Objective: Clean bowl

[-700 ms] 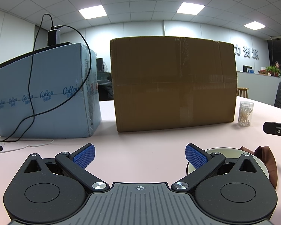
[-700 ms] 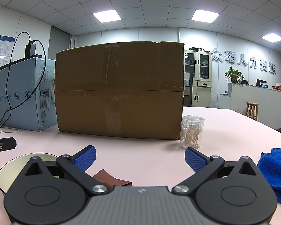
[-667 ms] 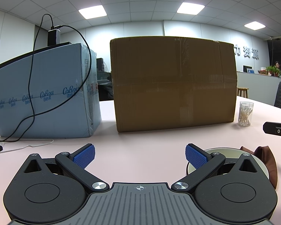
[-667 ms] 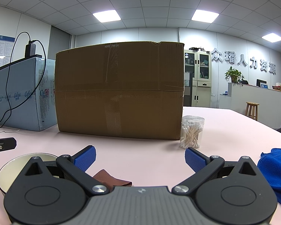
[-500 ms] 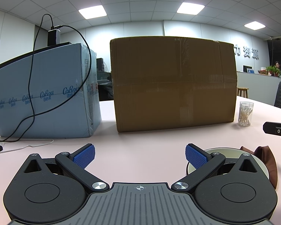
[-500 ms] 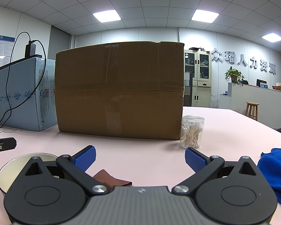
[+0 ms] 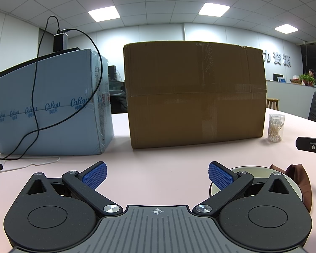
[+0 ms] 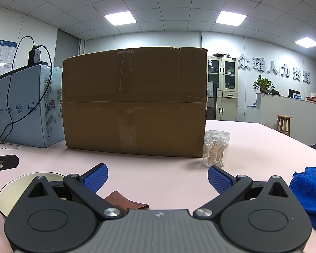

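A cream bowl with a dark rim rests on the pink table, mostly hidden behind my left gripper's right finger; the right wrist view has the bowl at the lower left. A brown cloth lies against its right side, and the same brown cloth peeks out behind my right gripper's body. A blue towel lies at the right edge. My left gripper is open with nothing between its blue pads. My right gripper is open too, over bare table, right of the bowl.
A large cardboard box stands across the table ahead, with a light blue carton and a black cable to its left. A clear jar of cotton swabs sits by the box's right corner. The table is bare between box and grippers.
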A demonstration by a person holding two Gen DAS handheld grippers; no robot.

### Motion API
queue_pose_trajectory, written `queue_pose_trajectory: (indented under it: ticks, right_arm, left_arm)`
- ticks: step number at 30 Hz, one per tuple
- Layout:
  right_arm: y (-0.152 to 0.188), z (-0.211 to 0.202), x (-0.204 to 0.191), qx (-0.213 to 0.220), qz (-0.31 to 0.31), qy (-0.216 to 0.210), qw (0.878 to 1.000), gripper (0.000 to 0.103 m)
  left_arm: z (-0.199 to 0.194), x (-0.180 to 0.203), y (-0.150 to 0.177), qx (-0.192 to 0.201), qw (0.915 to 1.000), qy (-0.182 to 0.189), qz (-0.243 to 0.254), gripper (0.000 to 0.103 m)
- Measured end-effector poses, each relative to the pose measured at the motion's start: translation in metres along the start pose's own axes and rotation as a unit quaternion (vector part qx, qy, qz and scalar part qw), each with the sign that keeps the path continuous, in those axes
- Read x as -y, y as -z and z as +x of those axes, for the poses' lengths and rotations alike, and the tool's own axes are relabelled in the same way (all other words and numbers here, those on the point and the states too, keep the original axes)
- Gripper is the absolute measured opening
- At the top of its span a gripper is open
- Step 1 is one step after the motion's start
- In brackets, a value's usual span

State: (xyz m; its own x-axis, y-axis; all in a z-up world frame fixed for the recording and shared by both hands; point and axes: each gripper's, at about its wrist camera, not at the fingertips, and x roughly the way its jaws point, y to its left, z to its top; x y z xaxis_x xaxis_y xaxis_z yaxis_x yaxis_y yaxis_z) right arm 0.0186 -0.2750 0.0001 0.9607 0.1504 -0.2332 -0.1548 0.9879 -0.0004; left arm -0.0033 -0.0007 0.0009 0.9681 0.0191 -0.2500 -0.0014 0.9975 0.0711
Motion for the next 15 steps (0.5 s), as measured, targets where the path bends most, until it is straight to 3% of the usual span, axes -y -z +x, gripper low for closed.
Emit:
queue_pose_trajectory:
  ticks: [15]
  right_arm:
    - [0.0,-0.0071,0.003,0.02,0.008,-0.017,1.0,0.103]
  left_arm:
    - [0.0014,-0.0005,-0.0019,-0.001,1.0,-0.001,-0.001,0.103]
